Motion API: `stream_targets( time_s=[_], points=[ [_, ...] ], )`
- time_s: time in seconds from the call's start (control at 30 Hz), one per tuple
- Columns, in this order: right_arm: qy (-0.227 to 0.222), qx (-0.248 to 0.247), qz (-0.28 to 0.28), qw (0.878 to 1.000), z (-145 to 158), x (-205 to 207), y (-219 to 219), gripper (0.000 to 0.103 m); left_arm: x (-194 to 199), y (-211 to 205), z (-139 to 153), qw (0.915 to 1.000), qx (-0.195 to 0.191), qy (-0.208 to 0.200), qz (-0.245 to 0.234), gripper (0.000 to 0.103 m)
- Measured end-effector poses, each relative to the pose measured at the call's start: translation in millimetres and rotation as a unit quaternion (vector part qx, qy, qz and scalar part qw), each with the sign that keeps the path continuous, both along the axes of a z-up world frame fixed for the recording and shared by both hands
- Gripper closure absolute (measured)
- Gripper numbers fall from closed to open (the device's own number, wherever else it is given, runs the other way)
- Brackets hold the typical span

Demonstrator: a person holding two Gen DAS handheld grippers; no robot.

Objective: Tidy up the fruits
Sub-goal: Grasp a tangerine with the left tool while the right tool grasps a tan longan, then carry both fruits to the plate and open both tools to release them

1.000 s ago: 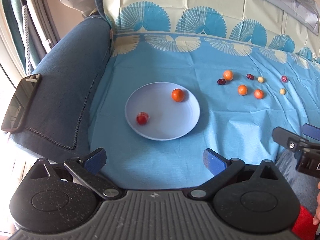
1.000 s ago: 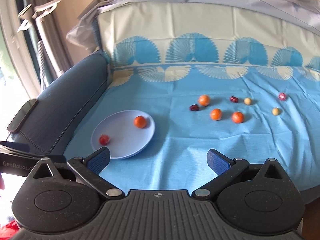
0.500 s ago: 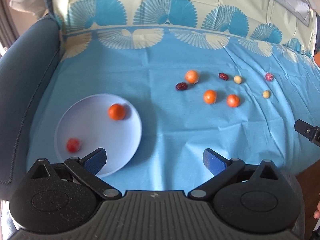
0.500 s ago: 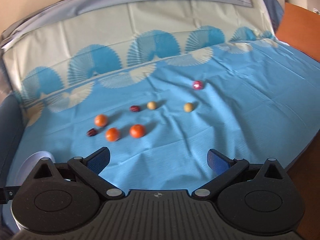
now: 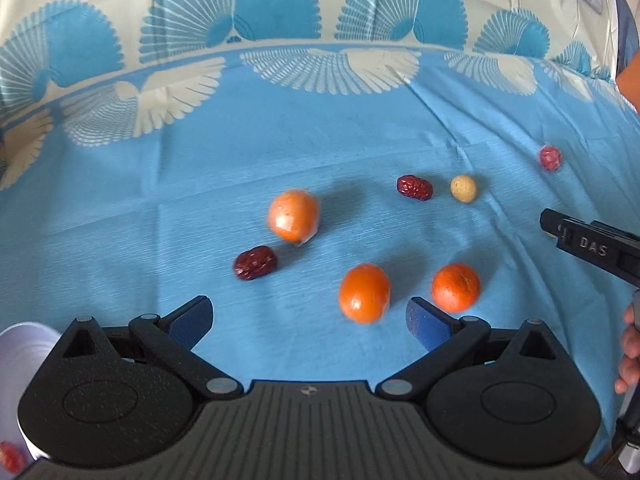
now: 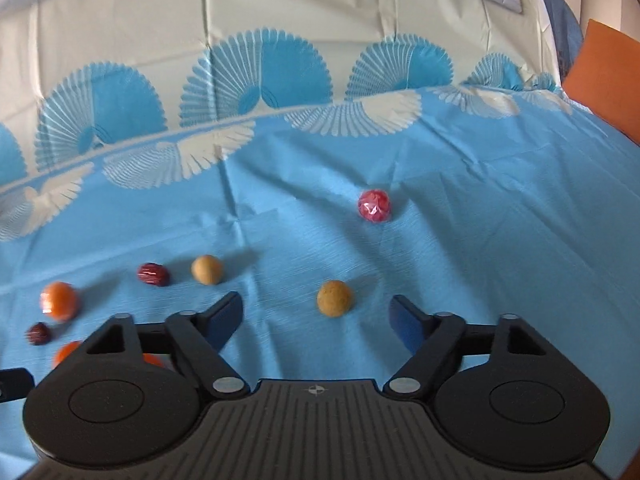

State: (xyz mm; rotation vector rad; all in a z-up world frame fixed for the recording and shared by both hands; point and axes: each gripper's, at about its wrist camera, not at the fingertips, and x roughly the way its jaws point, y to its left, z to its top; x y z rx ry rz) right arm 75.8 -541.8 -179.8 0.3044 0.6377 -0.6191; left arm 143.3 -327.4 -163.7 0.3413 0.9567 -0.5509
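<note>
Fruits lie loose on the blue cloth. In the left wrist view my left gripper (image 5: 308,318) is open and empty; an orange (image 5: 364,293) sits just beyond its fingertips, another orange (image 5: 455,287) to the right, a wrapped orange (image 5: 293,216) and a dark red date (image 5: 255,263) farther off. A second date (image 5: 414,187), a tan ball (image 5: 463,188) and a pink wrapped fruit (image 5: 550,158) lie beyond. In the right wrist view my right gripper (image 6: 318,316) is open and empty, with a tan ball (image 6: 335,298) between its fingertips. The pink fruit (image 6: 373,206) lies farther back.
The white plate's rim (image 5: 24,334) shows at the lower left of the left wrist view with a red fruit (image 5: 10,456) on it. The right gripper's body (image 5: 592,246) reaches in from the right. An orange cushion (image 6: 608,80) stands far right. The sofa back rises behind the cloth.
Both grippers have moved right and closer to the loose fruits. The plate has slid out to the left edge of the left view. Both stay open.
</note>
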Motion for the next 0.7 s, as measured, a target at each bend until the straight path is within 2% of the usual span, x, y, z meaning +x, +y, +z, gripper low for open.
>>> stream_targets(
  time_s=[0.07,0.13,0.2,0.23,0.3,0.33,0.37,0.47,0.57,0.7],
  points=[
    [0.015,-0.011,-0.002,1.0,-15.2,13.5,-9.8,0.032,9.0,-5.0,-13.0,0.9999,-0.001,0.011,-0.001,0.0],
    [0.026,-0.001,0.001,1.0,-30.4,20.4,-17.9,0.032,14.7,-9.2,-25.5,0.9996,-0.001,0.028,-0.001,0.0],
    [0.009,-0.022,0.003,1.0,-35.4,16.5,-12.6,0.031,18.8,-12.0,-35.9,0.9991,0.005,0.042,-0.002,0.001],
    [0.006,-0.033,0.007,0.999,-36.9,14.3,-9.5,0.031,18.4,-12.1,-37.7,0.9992,0.004,0.039,-0.004,0.007],
    [-0.001,-0.031,0.01,0.999,-37.6,11.4,-10.5,0.033,12.4,-9.6,-32.4,0.9995,-0.011,0.015,-0.024,0.036],
    [-0.004,-0.029,0.013,0.999,-35.8,9.8,-11.9,0.042,10.0,-9.5,-27.2,0.9986,-0.02,0.02,-0.045,0.07],
    [-0.006,-0.033,0.022,0.999,-32.8,9.1,-11.6,0.078,9.1,-8.8,-22.9,0.9981,-0.018,0.027,-0.053,0.068],
    [-0.001,-0.044,0.021,0.999,-20.8,6.1,-7.4,0.076,-1.9,4.6,-1.3,0.9966,-0.046,0.023,-0.064,0.068],
    [-0.03,-0.058,0.027,0.997,5.6,-10.5,7.0,0.076,-17.4,25.2,24.0,0.9967,-0.051,0.007,-0.064,0.068],
    [-0.076,-0.06,0.047,0.994,52.1,-43.1,38.8,0.076,-44.4,66.9,64.7,0.9981,-0.047,-0.004,-0.041,0.068]
  ],
)
